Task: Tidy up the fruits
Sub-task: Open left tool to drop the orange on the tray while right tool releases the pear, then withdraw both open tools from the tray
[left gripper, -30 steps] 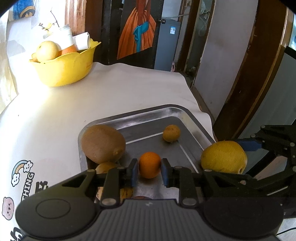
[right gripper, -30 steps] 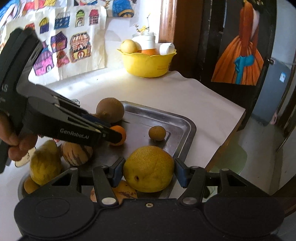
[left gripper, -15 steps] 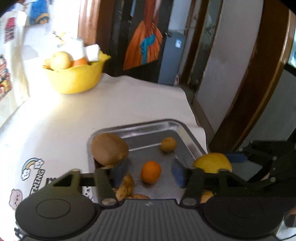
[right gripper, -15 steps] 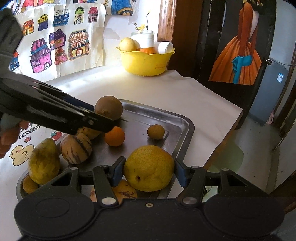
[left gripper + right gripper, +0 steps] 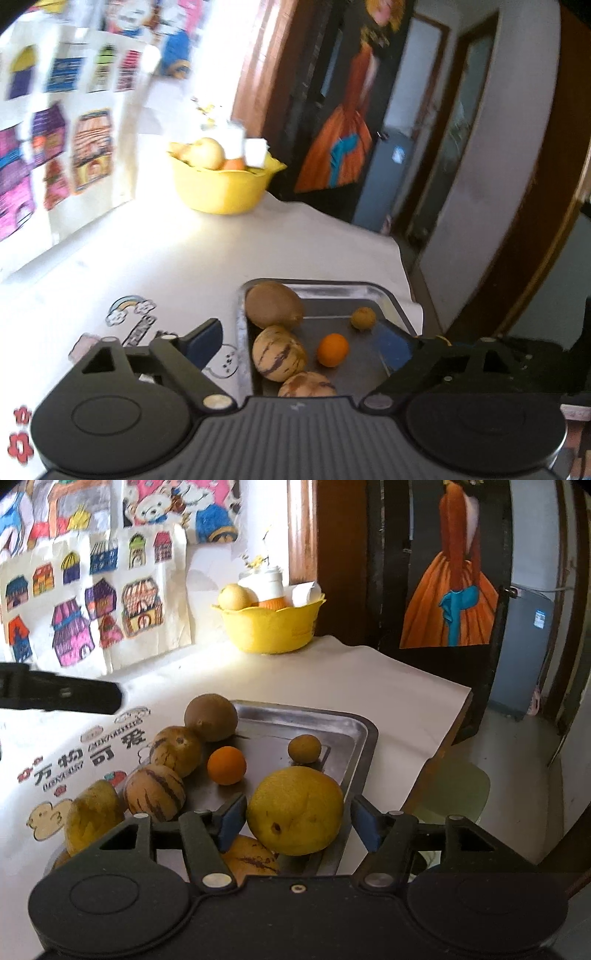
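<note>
Right wrist: one metal tray [image 5: 351, 725] holds two striped melons [image 5: 154, 794].

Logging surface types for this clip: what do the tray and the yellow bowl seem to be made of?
Tray: looks like metal, probably stainless steel or aluminium, with a brushed, shiny finish; its rim and floor give grey reflections. Yellow bowl: likely moulded plastic, smooth with a slight sheen, uniform colour and a scalloped rim; glazed ceramic cannot be ruled out.
</note>
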`<action>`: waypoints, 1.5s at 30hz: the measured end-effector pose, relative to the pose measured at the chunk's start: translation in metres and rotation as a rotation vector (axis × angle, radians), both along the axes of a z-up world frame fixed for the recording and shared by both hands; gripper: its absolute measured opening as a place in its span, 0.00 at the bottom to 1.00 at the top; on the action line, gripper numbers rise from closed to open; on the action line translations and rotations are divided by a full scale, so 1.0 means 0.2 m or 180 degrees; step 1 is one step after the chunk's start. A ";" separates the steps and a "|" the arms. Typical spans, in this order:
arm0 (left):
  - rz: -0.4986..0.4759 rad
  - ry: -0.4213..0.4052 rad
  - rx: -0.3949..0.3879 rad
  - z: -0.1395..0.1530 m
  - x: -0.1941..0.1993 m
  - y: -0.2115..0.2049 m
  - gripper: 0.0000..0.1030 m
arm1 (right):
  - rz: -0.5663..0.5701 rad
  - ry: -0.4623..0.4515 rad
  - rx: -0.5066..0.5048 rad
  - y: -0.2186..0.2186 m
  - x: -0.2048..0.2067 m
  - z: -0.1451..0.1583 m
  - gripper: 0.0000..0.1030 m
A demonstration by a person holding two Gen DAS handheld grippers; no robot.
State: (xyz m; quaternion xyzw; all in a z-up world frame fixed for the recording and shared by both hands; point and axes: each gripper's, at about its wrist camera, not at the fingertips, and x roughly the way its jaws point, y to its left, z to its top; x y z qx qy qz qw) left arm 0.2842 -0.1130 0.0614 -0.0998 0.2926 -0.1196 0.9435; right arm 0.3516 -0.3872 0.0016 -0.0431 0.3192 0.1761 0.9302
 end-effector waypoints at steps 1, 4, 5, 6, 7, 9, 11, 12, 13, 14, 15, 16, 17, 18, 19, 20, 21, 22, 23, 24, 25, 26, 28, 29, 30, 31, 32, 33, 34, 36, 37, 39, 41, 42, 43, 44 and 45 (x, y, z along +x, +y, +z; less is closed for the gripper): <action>0.0055 -0.0022 -0.0052 -0.01 -0.03 0.02 0.93 | -0.0026 -0.0016 0.0046 -0.01 -0.01 -0.01 0.63; 0.0189 -0.0052 -0.0135 -0.04 -0.12 0.04 0.93 | -0.0093 -0.0047 0.0141 -0.02 -0.02 -0.02 0.68; 0.0224 -0.0060 -0.0127 -0.05 -0.15 0.05 0.93 | -0.0106 -0.0065 0.0155 -0.02 -0.02 -0.01 0.69; 0.0254 -0.0074 -0.0108 -0.06 -0.17 0.05 0.93 | -0.0119 -0.0084 0.0170 -0.03 -0.03 -0.01 0.70; 0.0284 -0.0100 -0.0082 -0.06 -0.20 0.06 0.94 | -0.0128 -0.0103 0.0187 -0.03 -0.04 -0.01 0.70; 0.0356 -0.0153 -0.0032 -0.07 -0.25 0.06 0.96 | -0.0154 -0.0147 0.0229 -0.04 -0.06 0.00 0.71; 0.0411 -0.0175 -0.0025 -0.07 -0.30 0.08 0.97 | -0.0181 -0.0210 0.0267 -0.04 -0.09 0.01 0.73; 0.0422 -0.0184 -0.0043 -0.08 -0.32 0.08 0.97 | -0.0186 -0.0241 0.0288 -0.04 -0.10 0.02 0.75; 0.0432 -0.0190 -0.0060 -0.08 -0.33 0.09 0.98 | -0.0192 -0.0264 0.0302 -0.04 -0.12 0.02 0.77; 0.0440 -0.0194 -0.0068 -0.08 -0.34 0.10 0.98 | -0.0207 -0.0290 0.0311 -0.04 -0.14 0.02 0.77; 0.0450 -0.0204 -0.0072 -0.09 -0.37 0.10 0.98 | -0.0215 -0.0317 0.0320 -0.04 -0.16 0.03 0.78; 0.0465 -0.0220 -0.0073 -0.09 -0.39 0.11 0.98 | -0.0217 -0.0342 0.0327 -0.03 -0.18 0.03 0.80; 0.0478 -0.0241 -0.0073 -0.09 -0.41 0.11 0.99 | -0.0219 -0.0376 0.0333 -0.03 -0.21 0.03 0.80; 0.0490 -0.0263 -0.0073 -0.09 -0.42 0.12 0.99 | -0.0226 -0.0402 0.0336 -0.02 -0.23 0.04 0.81; 0.0500 -0.0276 -0.0076 -0.10 -0.44 0.12 0.99 | -0.0231 -0.0427 0.0338 -0.02 -0.26 0.04 0.82; 0.0510 -0.0289 -0.0083 -0.10 -0.46 0.12 0.99 | -0.0235 -0.0446 0.0339 -0.01 -0.28 0.04 0.82; 0.0518 -0.0300 -0.0089 -0.10 -0.48 0.13 0.99 | -0.0243 -0.0465 0.0338 0.00 -0.30 0.04 0.83; 0.0526 -0.0313 -0.0091 -0.10 -0.49 0.13 0.99 | -0.0252 -0.0484 0.0340 0.01 -0.33 0.04 0.84; 0.0531 -0.0324 -0.0085 -0.11 -0.51 0.14 0.99 | -0.0261 -0.0504 0.0346 0.01 -0.35 0.04 0.85; 0.0539 -0.0336 -0.0077 -0.11 -0.53 0.14 0.99 | -0.0275 -0.0526 0.0348 0.02 -0.38 0.04 0.87; 0.0553 -0.0354 -0.0072 -0.12 -0.55 0.14 0.99 | -0.0290 -0.0553 0.0349 0.03 -0.41 0.03 0.89; 0.0561 -0.0362 -0.0068 -0.12 -0.56 0.15 0.99 | -0.0307 -0.0581 0.0354 0.03 -0.45 0.03 0.90; 0.0577 -0.0364 -0.0068 -0.14 -0.60 0.16 0.99 | -0.0343 -0.0605 0.0365 0.04 -0.51 0.02 0.91; 0.0585 -0.0364 -0.0068 -0.15 -0.62 0.17 0.99 | -0.0369 -0.0616 0.0375 0.04 -0.54 0.02 0.91; 0.0596 -0.0362 -0.0064 -0.16 -0.64 0.17 0.99 | -0.0391 -0.0628 0.0387 0.04 -0.57 0.01 0.92; 0.0609 -0.0367 -0.0061 -0.16 -0.66 0.18 0.99 | -0.0401 -0.0643 0.0390 0.05 -0.60 0.01 0.93; 0.0616 -0.0377 -0.0053 -0.17 -0.69 0.19 0.99 | -0.0408 -0.0665 0.0380 0.06 -0.63 0.01 0.93; 0.0619 -0.0383 -0.0041 -0.18 -0.71 0.19 0.99 | -0.0419 -0.0687 0.0361 0.07 -0.66 0.00 0.94; 0.0624 -0.0390 -0.0021 -0.18 -0.73 0.20 0.99 | -0.0425 -0.0706 0.0354 0.07 -0.69 0.00 0.95; 0.0612 -0.0414 0.0024 -0.19 -0.77 0.20 0.99 | -0.0414 -0.0751 0.0369 0.09 -0.76 0.00 0.97; 0.0610 -0.0433 0.0049 -0.19 -0.79 0.20 0.99 | -0.0412 -0.0764 0.0366 0.10 -0.79 0.00 0.99; 0.0569 -0.0463 0.0064 -0.20 -0.83 0.21 0.99 | -0.0404 -0.0780 0.0333 0.12 -0.85 0.00 0.99; 0.0517 -0.0499 0.0070 -0.20 -0.88 0.22 0.99 | -0.0366 -0.0798 0.0316 0.15 -0.92 -0.01 0.99; 0.0516 -0.0520 0.0100 -0.20 -0.90 0.23 0.99 | -0.0356 -0.0805 0.0304 0.16 -0.95 -0.01 0.99; 0.0524 -0.0543 0.0132 -0.20 -0.92 0.23 1.00 | -0.0347 -0.0811 0.0291 0.18 -0.98 -0.01 0.99; 0.0530 -0.0565 0.0164 -0.21 -0.94 0.23 1.00 | -0.0338 -0.0822 0.0283 0.20 -1.00 -0.02 0.99; 0.0529 -0.0578 0.0187 -0.21 -0.96 0.23 1.00 | -0.0329 -0.0845 0.0285 0.21 -1.03 -0.02 0.99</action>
